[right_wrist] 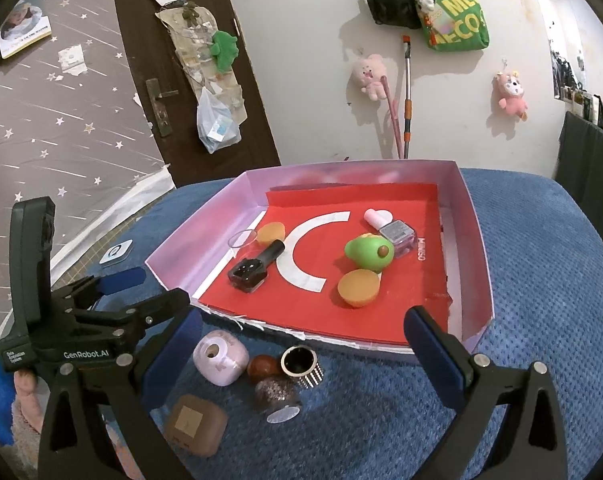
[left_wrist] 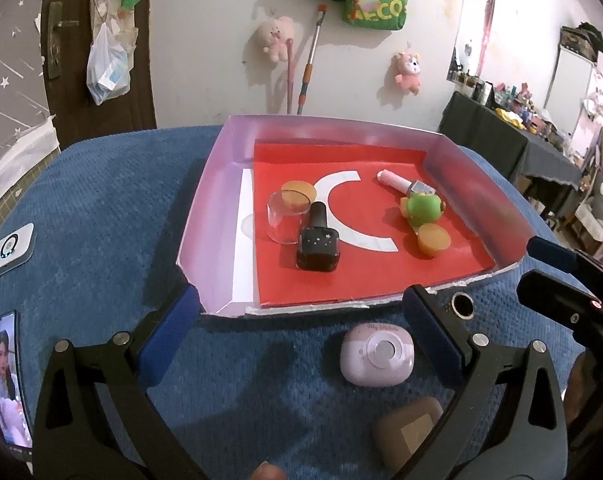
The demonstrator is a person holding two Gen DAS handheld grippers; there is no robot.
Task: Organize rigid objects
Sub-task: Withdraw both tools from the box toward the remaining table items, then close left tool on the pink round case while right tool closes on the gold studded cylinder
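Nearest the left wrist camera, a brown rounded case [left_wrist: 407,428] lies on the blue cloth of the table [left_wrist: 101,216], between the spread arms of the left gripper [left_wrist: 301,332]. Its jaws stand wide apart and released, gripping nothing. Just beyond the case sits a small pink camera-shaped case [left_wrist: 376,356], also between the jaws but touched by neither pad.

From the right wrist view, the right gripper [right_wrist: 305,344] likewise has its jaws fully spread and empty. Between them on the cloth lie a brown glossy bead-like piece [right_wrist: 263,366], a short metal ring [right_wrist: 300,362] and a glittery bottle [right_wrist: 278,396] on its side, clustered close together.

Beyond both grippers a shallow pink tray [left_wrist: 217,200] with a red liner rests on the table. Inside it, on the left, are a clear cup [left_wrist: 287,218], an orange disc [left_wrist: 298,194] behind it and a black nail-polish bottle [left_wrist: 318,246] lying down. On the right are a pink-capped polish bottle [left_wrist: 405,184], a green avocado toy [left_wrist: 421,208] touching it, and a second orange disc [left_wrist: 433,239] just in front.
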